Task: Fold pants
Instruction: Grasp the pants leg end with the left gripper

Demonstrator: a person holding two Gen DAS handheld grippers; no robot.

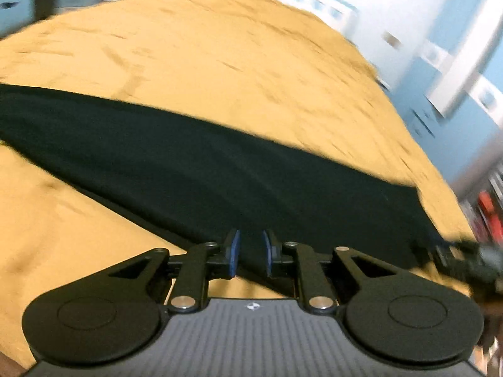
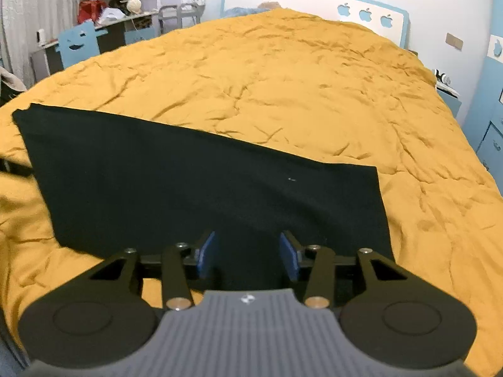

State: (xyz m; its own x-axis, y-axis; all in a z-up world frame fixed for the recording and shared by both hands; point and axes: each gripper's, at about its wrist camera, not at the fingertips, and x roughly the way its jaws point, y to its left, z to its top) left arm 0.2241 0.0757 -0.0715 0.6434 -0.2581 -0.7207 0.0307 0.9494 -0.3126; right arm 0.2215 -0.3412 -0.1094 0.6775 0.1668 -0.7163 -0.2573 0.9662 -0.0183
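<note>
Black pants (image 2: 204, 182) lie folded flat in a long band across a mustard-yellow bedspread (image 2: 283, 78). My right gripper (image 2: 248, 251) hangs over their near edge, jaws open, with dark cloth below the blue pads (image 2: 207, 254) and nothing pinched. The left wrist view is motion-blurred. There the pants (image 1: 220, 172) run from the far left to the right. My left gripper (image 1: 250, 251) sits above their near edge with a narrow gap between its pads. I see cloth behind that gap, not squeezed by it. A dark blurred shape (image 1: 465, 260) at the pants' right end looks like the other gripper.
The bed fills both views. Behind it stands a white and blue headboard (image 2: 364, 12) with apple cut-outs. A cluttered desk (image 2: 110, 22) and a blue chair (image 2: 78, 44) are at the back left, and a blue cabinet (image 2: 490, 132) is on the right.
</note>
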